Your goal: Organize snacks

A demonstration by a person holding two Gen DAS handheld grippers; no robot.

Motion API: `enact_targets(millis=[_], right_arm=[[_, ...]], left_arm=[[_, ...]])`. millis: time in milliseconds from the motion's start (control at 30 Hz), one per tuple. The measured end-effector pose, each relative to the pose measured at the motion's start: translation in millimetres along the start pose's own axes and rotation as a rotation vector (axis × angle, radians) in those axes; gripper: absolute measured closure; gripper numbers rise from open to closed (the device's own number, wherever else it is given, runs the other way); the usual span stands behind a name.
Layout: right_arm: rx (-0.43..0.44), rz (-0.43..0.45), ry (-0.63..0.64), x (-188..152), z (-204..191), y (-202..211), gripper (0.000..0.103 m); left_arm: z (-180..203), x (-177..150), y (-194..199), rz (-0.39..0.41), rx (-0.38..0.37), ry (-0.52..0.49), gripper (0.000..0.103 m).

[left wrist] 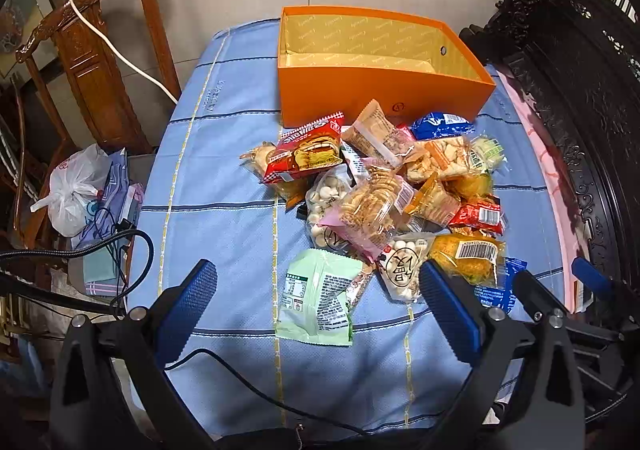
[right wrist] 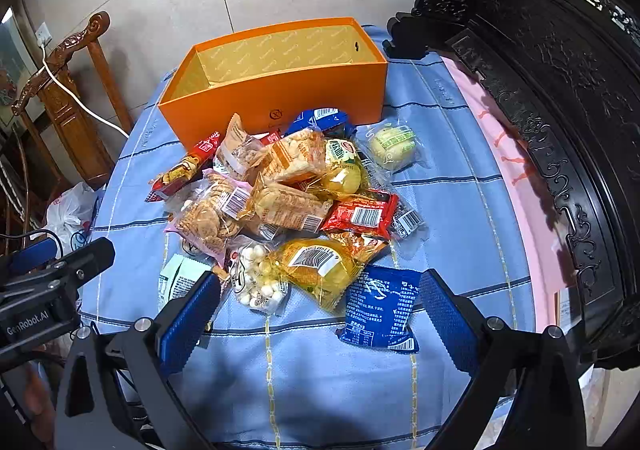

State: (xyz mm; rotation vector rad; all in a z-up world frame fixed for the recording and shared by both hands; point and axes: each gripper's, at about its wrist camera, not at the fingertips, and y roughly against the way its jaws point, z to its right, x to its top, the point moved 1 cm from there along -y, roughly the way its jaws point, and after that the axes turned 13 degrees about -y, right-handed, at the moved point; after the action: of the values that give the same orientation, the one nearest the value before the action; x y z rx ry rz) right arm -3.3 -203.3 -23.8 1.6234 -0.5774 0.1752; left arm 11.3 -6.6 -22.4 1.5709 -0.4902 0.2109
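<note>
A heap of several snack packets (left wrist: 384,189) (right wrist: 288,201) lies on the blue checked tablecloth (left wrist: 224,217) (right wrist: 460,209). Behind it stands an empty orange box (left wrist: 372,89) (right wrist: 280,97). A pale green packet (left wrist: 320,298) lies nearest my left gripper (left wrist: 316,290), which hovers above it, open and empty. A blue packet (right wrist: 380,310) lies in front of the heap, under my right gripper (right wrist: 320,298), also open and empty. A round green-wrapped cake (right wrist: 394,143) sits apart at the heap's right. The right gripper (left wrist: 560,286) shows at the right edge of the left wrist view.
A carved wooden chair (left wrist: 96,61) (right wrist: 68,97) with a white cable stands at the left. Dark carved furniture (left wrist: 568,89) (right wrist: 560,89) borders the table's right side. A white plastic bag (left wrist: 74,189) and cables lie beside the table's left edge.
</note>
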Motion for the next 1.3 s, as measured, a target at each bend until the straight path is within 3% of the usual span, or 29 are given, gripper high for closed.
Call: enact_targets(millis=[1300], right_arm=[[-0.004, -0.018, -0.007, -0.8, 5.2, -1.3, 0.004]], left_arm=[[3.5, 1.6, 0.7, -0.007, -0.004, -0.013, 0.004]])
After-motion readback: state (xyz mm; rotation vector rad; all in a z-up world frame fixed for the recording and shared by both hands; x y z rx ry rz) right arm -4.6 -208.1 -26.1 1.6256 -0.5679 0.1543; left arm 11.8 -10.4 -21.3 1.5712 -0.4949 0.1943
